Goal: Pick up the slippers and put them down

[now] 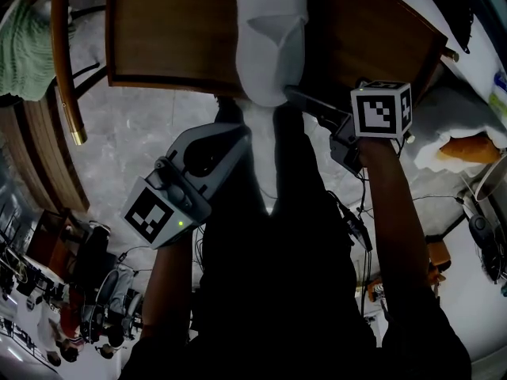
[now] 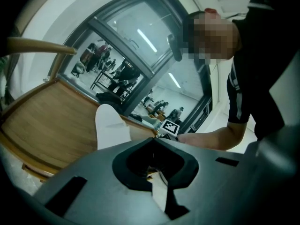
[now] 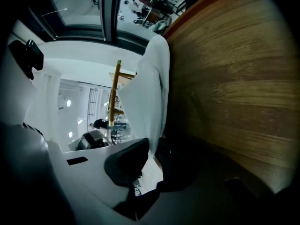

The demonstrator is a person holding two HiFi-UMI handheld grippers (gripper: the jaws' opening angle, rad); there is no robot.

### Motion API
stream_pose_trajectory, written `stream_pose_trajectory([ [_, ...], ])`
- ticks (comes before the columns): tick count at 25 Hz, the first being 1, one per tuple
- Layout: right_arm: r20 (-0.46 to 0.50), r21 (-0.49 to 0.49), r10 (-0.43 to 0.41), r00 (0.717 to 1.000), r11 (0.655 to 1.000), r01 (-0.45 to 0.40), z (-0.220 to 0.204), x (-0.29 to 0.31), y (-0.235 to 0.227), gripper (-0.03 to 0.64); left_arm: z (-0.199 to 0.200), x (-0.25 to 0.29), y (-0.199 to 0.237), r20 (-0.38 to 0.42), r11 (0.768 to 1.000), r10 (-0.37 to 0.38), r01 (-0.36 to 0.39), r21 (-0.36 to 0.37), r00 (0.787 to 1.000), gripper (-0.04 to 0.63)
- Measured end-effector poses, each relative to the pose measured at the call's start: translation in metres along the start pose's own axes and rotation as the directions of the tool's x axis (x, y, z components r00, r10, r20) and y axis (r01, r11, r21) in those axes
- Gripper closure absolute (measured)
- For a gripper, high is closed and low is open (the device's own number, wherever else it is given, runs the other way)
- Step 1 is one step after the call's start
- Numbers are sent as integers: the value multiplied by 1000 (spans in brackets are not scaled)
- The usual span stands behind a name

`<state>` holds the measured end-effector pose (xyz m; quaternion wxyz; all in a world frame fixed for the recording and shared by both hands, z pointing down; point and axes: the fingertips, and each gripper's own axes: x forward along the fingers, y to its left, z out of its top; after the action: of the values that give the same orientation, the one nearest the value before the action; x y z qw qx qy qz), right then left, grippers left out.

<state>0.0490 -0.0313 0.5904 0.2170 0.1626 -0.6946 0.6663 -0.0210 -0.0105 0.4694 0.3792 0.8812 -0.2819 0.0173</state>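
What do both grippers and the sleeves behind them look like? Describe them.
Left gripper: grey angular shell, a cube with black-and-white square markers, a small green light. Right gripper: darker body, the same kind of marker cube. The person's shirt is black, short-sleeved, with thin white stripes.

White slipper (image 1: 269,46) of soft matt cloth, faintly creased, on a worktop (image 1: 166,30) of brown wood with straight visible grain and a satin sheen. Left gripper (image 2: 153,146) and right gripper (image 3: 152,158) with housings of smooth matt grey plastic and fingers (image 3: 125,162) faced in dull black; marker cube (image 1: 382,109) matt, printed black on white. Floor (image 1: 135,125) of mottled grey stone, lightly polished; chair rail (image 1: 58,46) of varnished wood with a shiny brass-coloured metal tip.
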Motion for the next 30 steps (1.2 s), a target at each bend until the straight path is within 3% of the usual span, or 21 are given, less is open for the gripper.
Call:
stream_pose_trajectory([
  [7, 61, -13, 71, 996, 997, -70, 4, -4, 12, 567, -6, -3, 2, 6, 1000, 11, -11, -5, 1000, 583],
  [19, 183, -165, 102, 978, 984, -72, 21, -28, 55, 574, 16, -23, -13, 52, 998, 36, -39, 57, 998, 583],
  [25, 252, -274, 141, 957, 959, -69, 38, -52, 106, 574, 48, -43, -30, 101, 991, 42, -55, 125, 994, 583],
  [30, 323, -389, 191, 927, 920, -54, 47, -89, 172, 574, 97, -63, -60, 151, 973, 25, -58, 222, 988, 583],
])
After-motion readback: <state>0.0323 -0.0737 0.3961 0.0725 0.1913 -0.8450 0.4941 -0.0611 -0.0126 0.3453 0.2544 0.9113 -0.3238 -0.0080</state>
